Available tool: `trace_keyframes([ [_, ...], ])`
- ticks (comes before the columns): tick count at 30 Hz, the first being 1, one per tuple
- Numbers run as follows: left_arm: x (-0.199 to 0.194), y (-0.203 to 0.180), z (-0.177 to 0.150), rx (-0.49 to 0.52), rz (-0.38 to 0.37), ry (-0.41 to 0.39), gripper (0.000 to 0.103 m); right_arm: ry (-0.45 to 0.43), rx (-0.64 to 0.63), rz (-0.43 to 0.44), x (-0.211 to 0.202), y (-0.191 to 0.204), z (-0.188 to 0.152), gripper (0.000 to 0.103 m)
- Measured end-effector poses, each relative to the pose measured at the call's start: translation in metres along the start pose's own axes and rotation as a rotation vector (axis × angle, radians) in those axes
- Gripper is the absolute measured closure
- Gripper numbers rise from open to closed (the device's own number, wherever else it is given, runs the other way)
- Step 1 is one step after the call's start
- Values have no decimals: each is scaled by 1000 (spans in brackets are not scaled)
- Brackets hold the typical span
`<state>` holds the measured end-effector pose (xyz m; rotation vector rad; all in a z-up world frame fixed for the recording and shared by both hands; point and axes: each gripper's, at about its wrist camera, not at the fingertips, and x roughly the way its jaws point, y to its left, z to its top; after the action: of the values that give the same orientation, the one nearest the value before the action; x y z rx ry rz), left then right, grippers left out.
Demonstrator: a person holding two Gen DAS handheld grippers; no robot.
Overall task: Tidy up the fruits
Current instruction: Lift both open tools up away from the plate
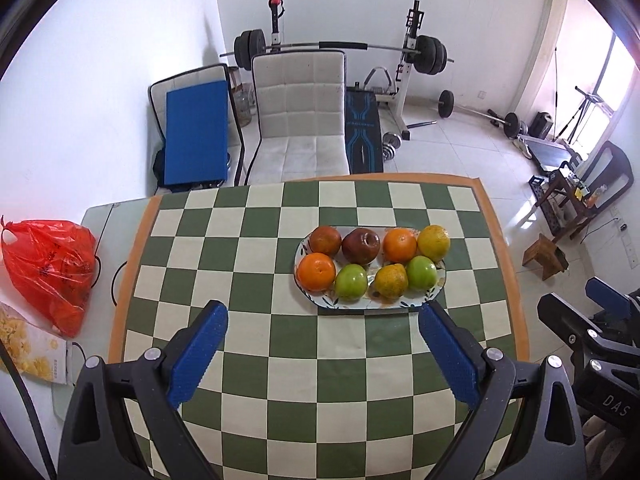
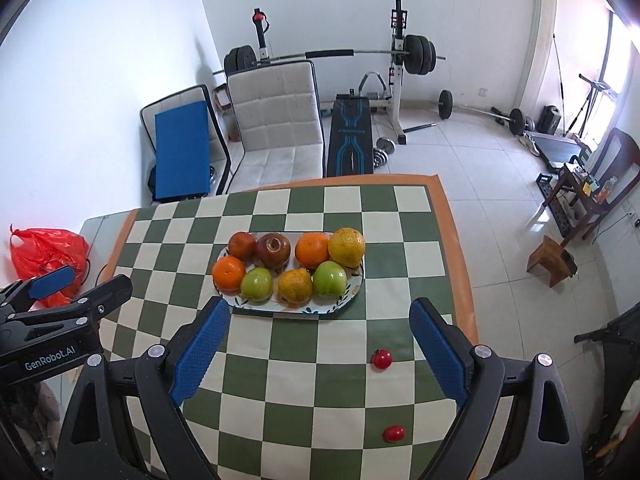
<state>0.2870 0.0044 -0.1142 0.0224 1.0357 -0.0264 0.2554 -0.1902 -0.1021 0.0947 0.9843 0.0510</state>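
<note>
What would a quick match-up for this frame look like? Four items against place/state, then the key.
Items
1. Pear
2. Dark red apple
3. Small red fruits
4. Red plastic bag

Place/state
A. Loose on the checkered cloth, nearer the camera than the plate
B. Front row of the plate, between two green apples
C. Off the cloth, at the table's left end
D. Back row of the plate, second from left

Pairs: 1-B, 2-D, 3-A, 4-C

Both the left gripper and right gripper are open and empty.
</note>
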Motion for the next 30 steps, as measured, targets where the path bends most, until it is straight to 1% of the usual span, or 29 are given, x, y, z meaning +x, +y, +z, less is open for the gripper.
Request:
trace_keyframes([
  [4, -19, -2, -2, 10, -4, -31, 5, -28, 7, 1, -22, 1, -4, 9],
  [10, -34, -2, -6, 14, -12, -57, 5, -44, 10, 14, -36, 4, -9, 9],
  [17, -34, -1, -10, 16, -2, -53, 5, -52, 36, 25, -40, 6, -14, 8],
  [18, -33, -1, -11, 19, -2, -47, 2, -53, 42, 26, -40, 5, -15, 4],
  [19, -31, 0, -13, 22, -2, -41, 0, -61, 55, 32, -40, 3, -16, 4],
  [21, -25, 0, -16, 31, 9, -29, 0, -65, 83, 27, -38, -4, -21, 4],
  [25, -1, -2, -29, 48, 17, 27, 0, -6, 173, 16, -18, -30, -35, 4],
  [28, 21, -9, -42, 80, 32, 77, 0, 78, 254, -25, 14, -60, -56, 4],
  [30, 40, -19, -53, 114, 59, 108, 0, 146, 308, -51, 43, -83, -75, 5],
])
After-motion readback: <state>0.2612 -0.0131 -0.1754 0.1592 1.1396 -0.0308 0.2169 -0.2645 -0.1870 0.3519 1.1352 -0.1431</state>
